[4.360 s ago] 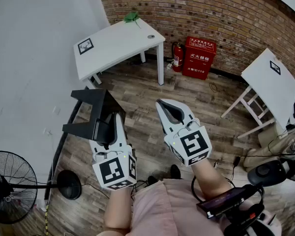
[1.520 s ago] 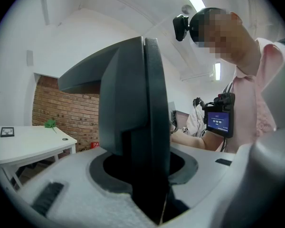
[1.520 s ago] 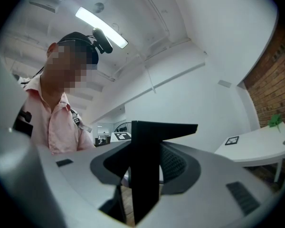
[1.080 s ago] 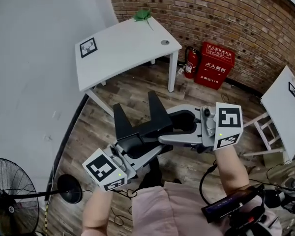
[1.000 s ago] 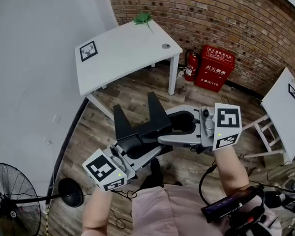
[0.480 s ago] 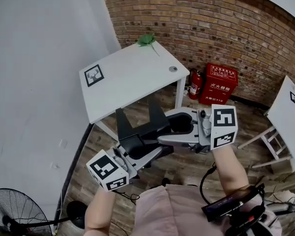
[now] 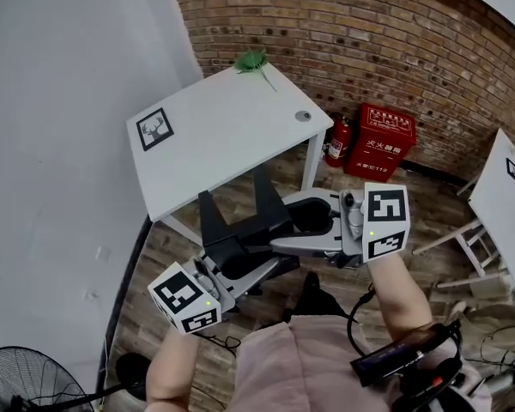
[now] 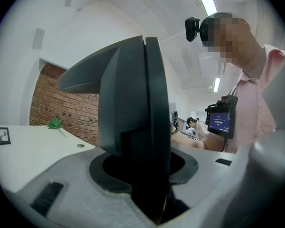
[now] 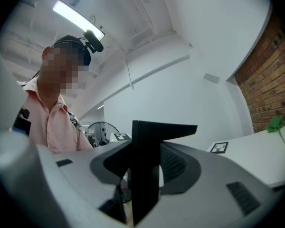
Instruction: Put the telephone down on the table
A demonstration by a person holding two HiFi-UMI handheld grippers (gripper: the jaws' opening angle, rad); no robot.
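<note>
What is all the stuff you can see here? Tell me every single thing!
telephone: one, black, held in the air in front of the near table
near table: one, white, straight ahead
deer picture: one, black and white, on the near table's left corner
leafy thing: one, green, on the near table's far edge
far table: one, white, at the right edge
fire extinguisher: one, red, on the floor by the brick wall
box: one, red, beside the fire extinguisher
fan: one, black, bottom left
left gripper: one, white, shut on the telephone
right gripper: one, white, shut on the telephone
</note>
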